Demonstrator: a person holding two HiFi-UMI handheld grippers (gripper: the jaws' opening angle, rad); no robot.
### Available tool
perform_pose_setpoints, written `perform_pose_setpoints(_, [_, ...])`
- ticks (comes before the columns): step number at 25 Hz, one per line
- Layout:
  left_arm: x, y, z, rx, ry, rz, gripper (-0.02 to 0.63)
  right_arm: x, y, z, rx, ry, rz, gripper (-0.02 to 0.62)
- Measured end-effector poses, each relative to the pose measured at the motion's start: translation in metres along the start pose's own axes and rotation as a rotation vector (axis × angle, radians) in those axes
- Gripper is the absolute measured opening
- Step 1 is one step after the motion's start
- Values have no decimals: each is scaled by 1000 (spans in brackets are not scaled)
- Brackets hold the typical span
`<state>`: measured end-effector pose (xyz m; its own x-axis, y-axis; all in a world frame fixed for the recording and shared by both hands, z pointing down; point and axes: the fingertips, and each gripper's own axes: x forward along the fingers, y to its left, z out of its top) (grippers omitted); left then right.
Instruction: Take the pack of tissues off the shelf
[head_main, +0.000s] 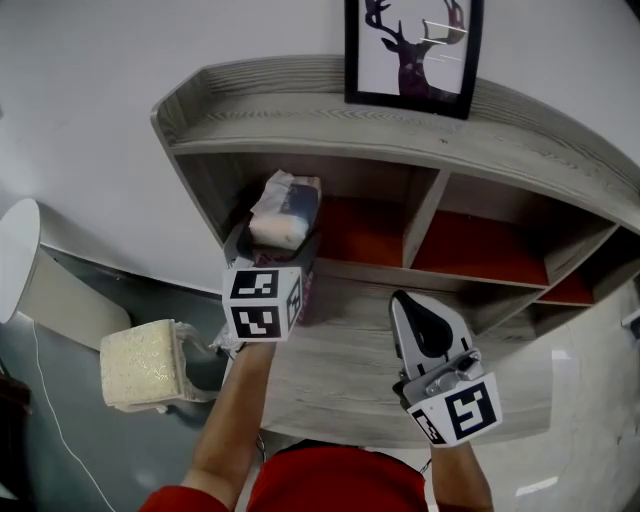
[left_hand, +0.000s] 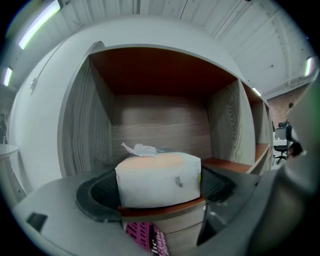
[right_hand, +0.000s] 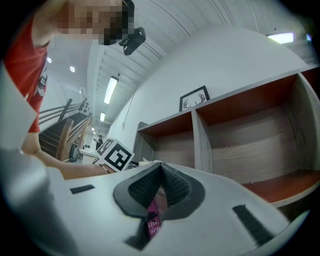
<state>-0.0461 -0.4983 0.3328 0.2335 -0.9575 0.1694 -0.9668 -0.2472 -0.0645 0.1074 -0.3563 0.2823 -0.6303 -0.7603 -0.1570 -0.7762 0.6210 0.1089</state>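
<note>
While the pack of tissues (head_main: 285, 210) sits at the front lip of the leftmost compartment of the shelf (head_main: 205, 190), my left gripper (left_hand: 157, 192) is spread wide with a pad on either side of it, not yet squeezing as far as I can tell. My right gripper (right_hand: 159, 187) hangs back with its jaws together, holding nothing. I judge the pack light and soft under a slick wrapper, so I'd pinch its two flanks at mid-height, below the loose sheet on top, gently enough not to crush it.
</note>
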Motion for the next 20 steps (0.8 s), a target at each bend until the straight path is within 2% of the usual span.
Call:
perform_pose_setpoints(4, [4,0,-3,10,14,-6,434,3,-1,-3,3,4,-1,5])
perform_pose_setpoints(12, [0,2,-1,2,-10,-12,430,5,1,-8,9,15,-5,5])
perform_pose_setpoints(20, [-30,-1,15,-14,-100,-31,420,4,6,2,-9,4,-7,5])
